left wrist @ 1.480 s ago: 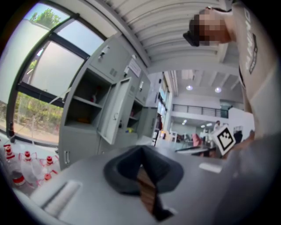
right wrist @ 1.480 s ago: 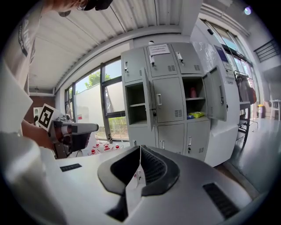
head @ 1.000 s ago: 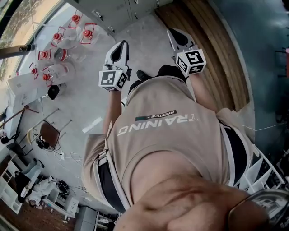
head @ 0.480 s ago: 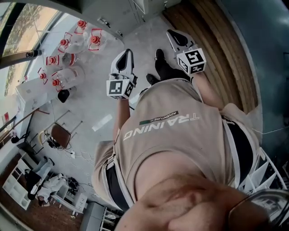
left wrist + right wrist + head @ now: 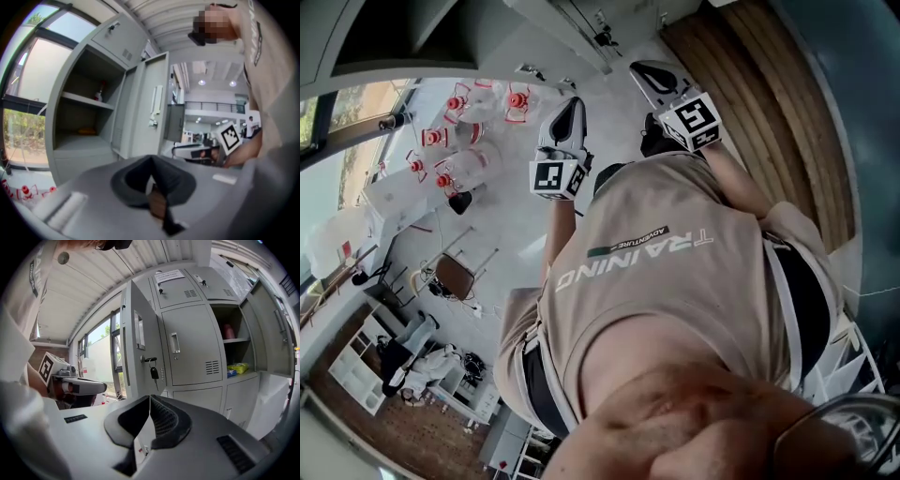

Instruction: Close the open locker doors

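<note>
The left gripper is holding its dark jaws pressed together with nothing between them. It is pointing at a grey sheet-metal locker whose upper compartment is standing open. Its flat door, fitted with a pale upright handle, is jutting out nearly edge-on. A small bottle with a red cap is standing on the shelf inside. Something orange is lying on the shelf below, too blurred to name.

The right gripper is showing ribbed rubber jaws closed tight, also on nothing. Ahead of it another open door is sticking out, with a black-headed key hanging from its lock. Beside it a closed door is showing a recessed handle and louvred vents. A white paper label above is carrying print too small to read. Further right an open compartment is holding a pink item and what may be a yellow packet.

In the head view a beige shirt is filling the frame, reading "TRAINING" and "ADVENTURE" upside down and hiding much of the floor. Clear water jugs with red caps are clustering at the left.
</note>
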### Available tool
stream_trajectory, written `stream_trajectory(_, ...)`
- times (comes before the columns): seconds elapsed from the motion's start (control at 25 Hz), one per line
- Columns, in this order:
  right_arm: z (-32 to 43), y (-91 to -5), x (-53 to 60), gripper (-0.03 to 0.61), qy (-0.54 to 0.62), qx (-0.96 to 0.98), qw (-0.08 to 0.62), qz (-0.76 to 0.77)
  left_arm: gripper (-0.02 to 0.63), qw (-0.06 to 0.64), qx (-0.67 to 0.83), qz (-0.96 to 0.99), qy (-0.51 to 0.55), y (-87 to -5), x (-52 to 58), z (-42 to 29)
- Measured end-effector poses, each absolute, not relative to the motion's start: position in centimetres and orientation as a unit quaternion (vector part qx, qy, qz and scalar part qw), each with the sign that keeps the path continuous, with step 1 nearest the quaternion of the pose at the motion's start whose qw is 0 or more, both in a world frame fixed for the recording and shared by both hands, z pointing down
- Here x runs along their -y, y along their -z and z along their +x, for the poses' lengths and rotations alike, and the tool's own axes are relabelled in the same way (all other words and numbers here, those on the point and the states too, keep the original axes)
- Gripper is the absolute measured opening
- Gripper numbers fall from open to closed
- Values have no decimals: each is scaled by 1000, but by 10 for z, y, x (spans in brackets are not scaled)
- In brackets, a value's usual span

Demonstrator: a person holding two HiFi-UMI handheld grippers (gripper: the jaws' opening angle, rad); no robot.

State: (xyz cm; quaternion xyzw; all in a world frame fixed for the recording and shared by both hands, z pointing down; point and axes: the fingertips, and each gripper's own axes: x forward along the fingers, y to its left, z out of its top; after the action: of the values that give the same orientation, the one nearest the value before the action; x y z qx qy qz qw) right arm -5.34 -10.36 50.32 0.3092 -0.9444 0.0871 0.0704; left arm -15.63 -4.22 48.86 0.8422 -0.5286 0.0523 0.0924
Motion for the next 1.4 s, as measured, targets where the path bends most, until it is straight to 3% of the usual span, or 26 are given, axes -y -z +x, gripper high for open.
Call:
stream_trajectory(0.48,-73,-503,117,17,-83,960,84,253,-3,105,531,840,-50,-494,68,-159)
stream_trajectory(1.4,-115,-481,113,17,-69,957,78,271,-3,120,563,818,-2,-498,50,-236)
